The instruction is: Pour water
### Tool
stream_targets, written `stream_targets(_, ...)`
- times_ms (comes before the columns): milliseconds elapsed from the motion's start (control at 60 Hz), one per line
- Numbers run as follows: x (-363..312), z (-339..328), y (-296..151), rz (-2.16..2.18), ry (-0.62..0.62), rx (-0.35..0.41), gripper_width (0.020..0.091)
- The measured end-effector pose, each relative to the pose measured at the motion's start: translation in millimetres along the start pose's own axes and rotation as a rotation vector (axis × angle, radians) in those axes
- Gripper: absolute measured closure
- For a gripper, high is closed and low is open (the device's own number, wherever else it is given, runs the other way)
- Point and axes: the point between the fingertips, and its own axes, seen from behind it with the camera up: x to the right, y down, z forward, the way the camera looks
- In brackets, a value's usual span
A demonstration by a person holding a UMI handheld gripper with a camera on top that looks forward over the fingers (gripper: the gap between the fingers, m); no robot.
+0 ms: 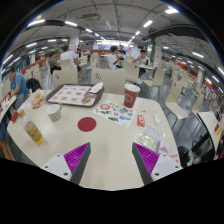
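Hovering gripper (111, 160) fingers apart, empty; red cup (132, 95), tray (75, 95) well beyond.

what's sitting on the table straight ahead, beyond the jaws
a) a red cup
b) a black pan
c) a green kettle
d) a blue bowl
a: a red cup stands upright on the table, well beyond the open, empty gripper, with a flat red disc lying nearer to the gripper.

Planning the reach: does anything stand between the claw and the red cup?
Nothing upright. Between the open claw and the red cup only a printed sheet lies flat on the table; a clear container stands aside.
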Motion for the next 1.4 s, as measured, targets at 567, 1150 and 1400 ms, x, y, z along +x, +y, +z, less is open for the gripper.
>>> stream_targets(567, -179.2, -33.5, 40.9, 0.041, 0.010, 0.001, 0.0245)
stream_targets(1150, -330.9, 69.5, -26.8, 0.138, -0.006, 0.237, 0.0600)
stream_targets(1400, -326.9, 69.8, -40.0, 0.075, 0.032, 0.247, 0.0709)
